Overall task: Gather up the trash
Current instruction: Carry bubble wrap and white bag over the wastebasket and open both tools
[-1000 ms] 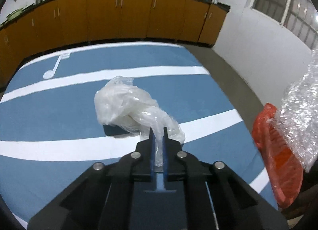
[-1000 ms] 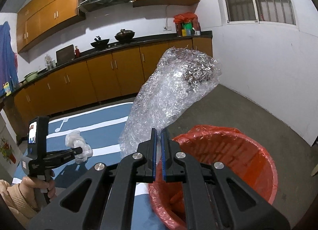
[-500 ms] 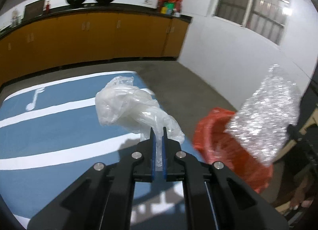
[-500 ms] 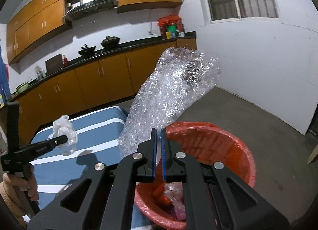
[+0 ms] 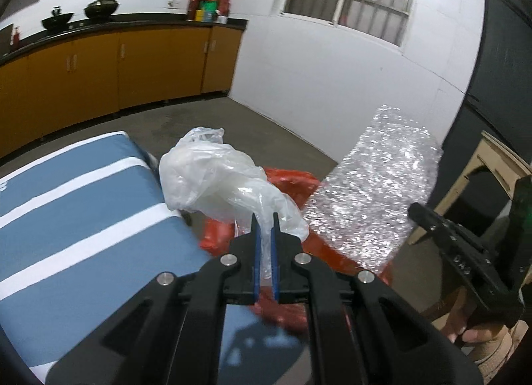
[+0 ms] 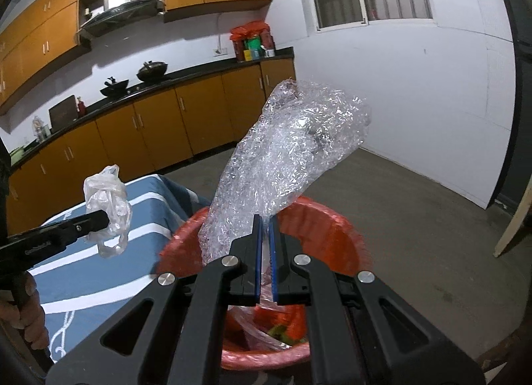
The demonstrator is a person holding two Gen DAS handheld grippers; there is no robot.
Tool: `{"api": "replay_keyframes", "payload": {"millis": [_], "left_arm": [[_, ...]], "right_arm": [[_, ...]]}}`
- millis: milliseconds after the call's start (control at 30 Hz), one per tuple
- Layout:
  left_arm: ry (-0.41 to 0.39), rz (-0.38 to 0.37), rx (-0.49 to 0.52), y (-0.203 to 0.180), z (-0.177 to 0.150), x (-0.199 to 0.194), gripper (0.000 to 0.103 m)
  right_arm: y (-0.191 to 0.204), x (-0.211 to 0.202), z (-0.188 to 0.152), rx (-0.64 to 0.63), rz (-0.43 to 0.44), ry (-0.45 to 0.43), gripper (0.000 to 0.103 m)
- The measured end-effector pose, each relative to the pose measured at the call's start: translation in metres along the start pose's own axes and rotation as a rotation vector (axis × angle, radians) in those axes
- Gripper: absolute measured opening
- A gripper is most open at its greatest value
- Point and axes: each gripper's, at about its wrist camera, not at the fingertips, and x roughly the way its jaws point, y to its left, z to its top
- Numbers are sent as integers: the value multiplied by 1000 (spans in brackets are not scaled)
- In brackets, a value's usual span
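Observation:
My left gripper (image 5: 264, 218) is shut on a crumpled white plastic bag (image 5: 212, 182), held in the air beside the red-lined trash bin (image 5: 299, 185). The bag also shows in the right wrist view (image 6: 106, 205), left of the bin. My right gripper (image 6: 265, 222) is shut on a sheet of bubble wrap (image 6: 286, 149) that stands up over the red bin (image 6: 332, 228). The bubble wrap also shows in the left wrist view (image 5: 375, 192). Some trash lies in the bin's bottom.
A table with a blue and white striped cloth (image 5: 76, 218) stands left of the bin. Orange kitchen cabinets (image 6: 166, 125) line the far wall. Bare grey floor (image 6: 415, 218) lies right of the bin. A wooden frame (image 5: 492, 165) stands at right.
My left gripper has swung right with the plastic bag, from over the table to the bin's side. My right gripper has moved with the bubble wrap over the bin.

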Motion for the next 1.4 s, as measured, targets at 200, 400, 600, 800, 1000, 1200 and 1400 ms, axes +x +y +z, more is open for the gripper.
{"api": "replay_keyframes", "payload": {"millis": [200, 400, 600, 800, 1000, 1200, 1400], "left_arm": [[33, -31, 20, -17, 1, 23, 7], [63, -49, 29, -23, -2, 35, 7], [92, -54, 30, -31, -6, 49, 11], [113, -27, 18, -28, -16, 54, 35], [109, 9, -23, -12, -20, 43, 41], [6, 105, -38, -1, -23, -4, 63], [-111, 221, -50, 5, -34, -65, 85]], "right_arm": [[-14, 5, -3, 19, -30, 24, 5], [-19, 11, -4, 11, -44, 37, 5], [-19, 18, -3, 6, -35, 53, 5], [-23, 22, -5, 9, -16, 76, 13], [-24, 9, -8, 6, -29, 53, 43], [-17, -24, -4, -26, -81, -35, 82], [-4, -55, 2, -37, -82, -100, 100]]}}
